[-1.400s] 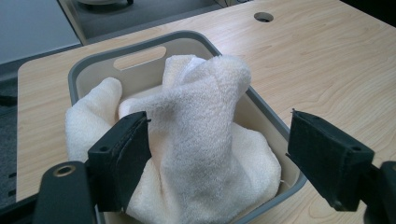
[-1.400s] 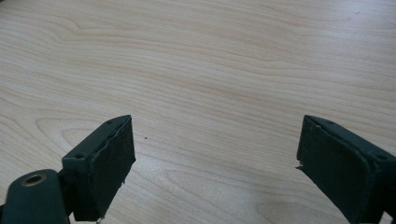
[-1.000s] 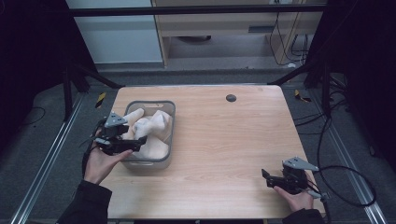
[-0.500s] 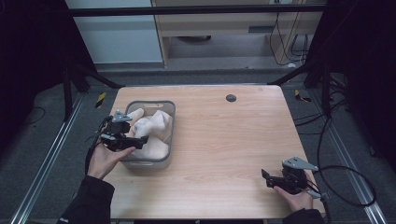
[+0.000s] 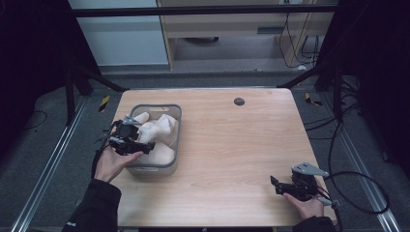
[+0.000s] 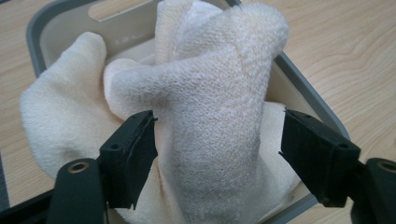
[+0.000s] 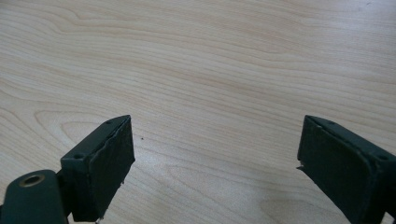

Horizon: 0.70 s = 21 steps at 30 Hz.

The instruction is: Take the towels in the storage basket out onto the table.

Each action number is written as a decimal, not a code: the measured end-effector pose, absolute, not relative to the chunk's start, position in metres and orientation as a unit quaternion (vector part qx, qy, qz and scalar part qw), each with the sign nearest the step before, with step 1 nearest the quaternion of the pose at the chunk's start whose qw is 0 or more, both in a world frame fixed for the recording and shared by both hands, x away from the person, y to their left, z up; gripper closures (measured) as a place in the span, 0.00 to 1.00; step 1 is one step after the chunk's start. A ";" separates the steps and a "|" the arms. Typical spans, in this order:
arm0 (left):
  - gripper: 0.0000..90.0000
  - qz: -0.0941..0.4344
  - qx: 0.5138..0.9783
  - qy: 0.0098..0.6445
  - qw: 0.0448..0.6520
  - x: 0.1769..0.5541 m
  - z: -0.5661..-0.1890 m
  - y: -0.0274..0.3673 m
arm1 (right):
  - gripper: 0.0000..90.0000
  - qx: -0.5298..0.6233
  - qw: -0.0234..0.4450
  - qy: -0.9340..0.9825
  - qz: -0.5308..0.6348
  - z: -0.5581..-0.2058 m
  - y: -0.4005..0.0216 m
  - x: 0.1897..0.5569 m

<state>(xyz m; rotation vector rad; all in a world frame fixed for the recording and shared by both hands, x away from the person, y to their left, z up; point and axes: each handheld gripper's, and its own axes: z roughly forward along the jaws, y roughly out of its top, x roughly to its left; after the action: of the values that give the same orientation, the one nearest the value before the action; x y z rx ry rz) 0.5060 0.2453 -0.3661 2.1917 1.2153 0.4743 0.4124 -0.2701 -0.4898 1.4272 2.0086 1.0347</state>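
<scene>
left hand-held gripper [image 6: 217, 154] advanced, jaws straddling towel [image 6: 210, 121]

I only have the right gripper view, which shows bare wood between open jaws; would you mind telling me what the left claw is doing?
Observer: The left claw is open, its jaws straddling an upright fold of a cream towel.
Operator: Thank you. Where is that towel lying?
Observer: It sits bunched in a grey tub on the table's left side.
Operator: And where is my right claw relative to it?
Observer: The right claw sits low over the table near its front right corner, well apart from the tub.
</scene>
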 end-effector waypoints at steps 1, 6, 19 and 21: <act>0.31 0.178 0.824 0.454 0.289 0.506 -0.367 0.245 | 0.12 0.518 0.235 0.732 0.375 -0.490 -0.270 0.413; 0.36 0.179 0.828 0.455 0.273 0.510 -0.371 0.242 | 0.12 0.520 0.230 0.732 0.375 -0.490 -0.270 0.412; 0.59 0.173 0.828 0.469 0.253 0.514 -0.376 0.241 | 0.11 0.516 0.229 0.737 0.372 -0.491 -0.269 0.413; 0.63 0.172 0.827 0.471 0.253 0.514 -0.376 0.241 | 0.11 0.515 0.230 0.738 0.371 -0.491 -0.269 0.414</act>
<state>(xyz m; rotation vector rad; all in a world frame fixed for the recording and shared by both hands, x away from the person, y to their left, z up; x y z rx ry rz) 0.5144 0.2411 -0.3757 2.2488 1.2802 0.4661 0.4135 -0.2695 -0.4915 1.4155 2.0295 1.0205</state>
